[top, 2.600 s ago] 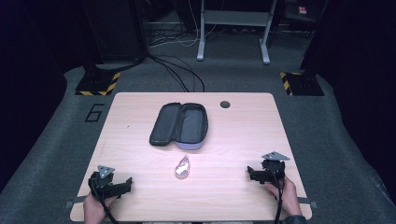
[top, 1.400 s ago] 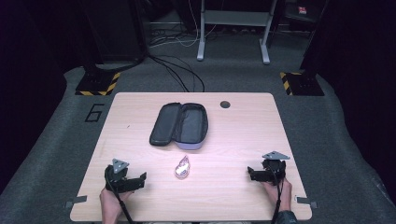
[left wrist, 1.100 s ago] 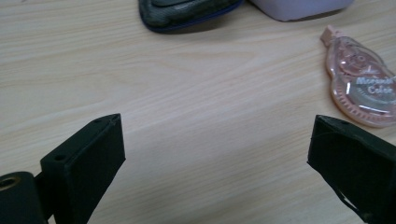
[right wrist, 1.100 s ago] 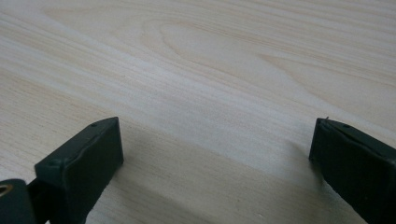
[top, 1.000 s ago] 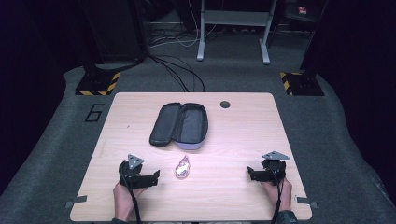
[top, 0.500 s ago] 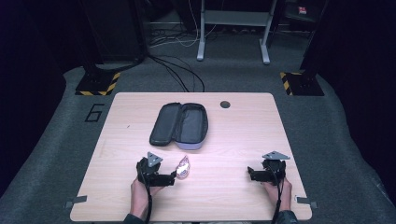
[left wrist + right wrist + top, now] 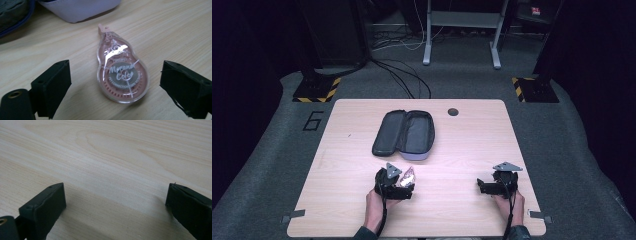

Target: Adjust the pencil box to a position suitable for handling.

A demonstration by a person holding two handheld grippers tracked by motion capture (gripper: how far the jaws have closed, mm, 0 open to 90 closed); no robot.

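Pink correction tape (image 7: pixel 121 73) on bench (image 7: pixel 462 145) | left tongs (image 7: pixel 115 90) just narrowing, straddling it, ungripped | right tongs (image 7: pixel 115 207) spread, empty | case (image 7: pixel 404 135) open, packing undone

The left gripper (image 7: pixel 113 85) straddles the correction tape (image 7: pixel 121 72) with bare wood showing between each jaw and the tape's sides, its jaws having just been closing a little. At 12 o'clock from the tape the open pencil case (image 7: pixel 404 134) blocks the way, its pale edge just beyond the tape's tip. From 3 o'clock across to the right gripper (image 7: pixel 484 187) the table (image 7: pixel 472 140) lies bare, and so does the wood between that gripper's wide jaws.
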